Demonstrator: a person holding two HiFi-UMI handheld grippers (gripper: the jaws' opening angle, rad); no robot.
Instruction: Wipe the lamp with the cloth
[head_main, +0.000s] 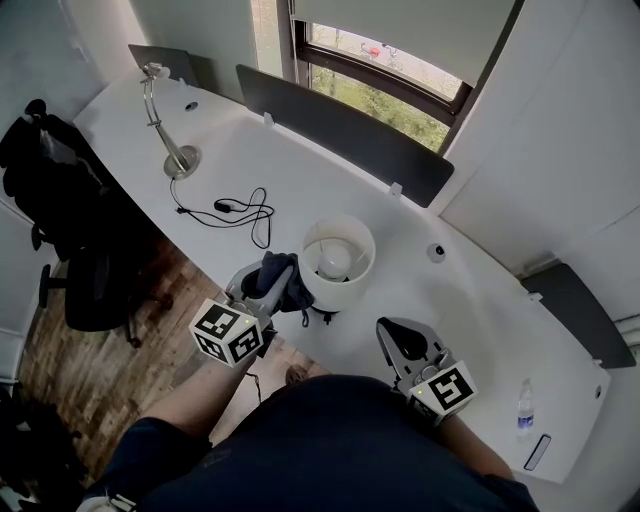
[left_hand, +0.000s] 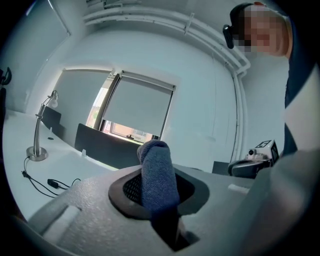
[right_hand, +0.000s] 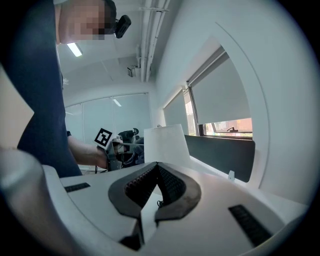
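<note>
Left gripper (head_main: 268, 280) clenched on dark blue cloth (left_hand: 158, 172), fold poking up between jaws. Cloth pressed against white lamp (head_main: 338, 262) shade, at its 9 o'clock. Lamp standing mid-desk (head_main: 480, 300). Right gripper (head_main: 402, 338) closed, jaws meeting at tips, nothing held, at 5 o'clock of lamp, apart. Cable (head_main: 245, 212) at lamp's 10 o'clock.

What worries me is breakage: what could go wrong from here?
The lamp stands near the desk edge, and the right gripper is shut, apart from it: a hard push with the cloth could tip it off. The left gripper pinches only a fold of cloth, which might slip.
</note>
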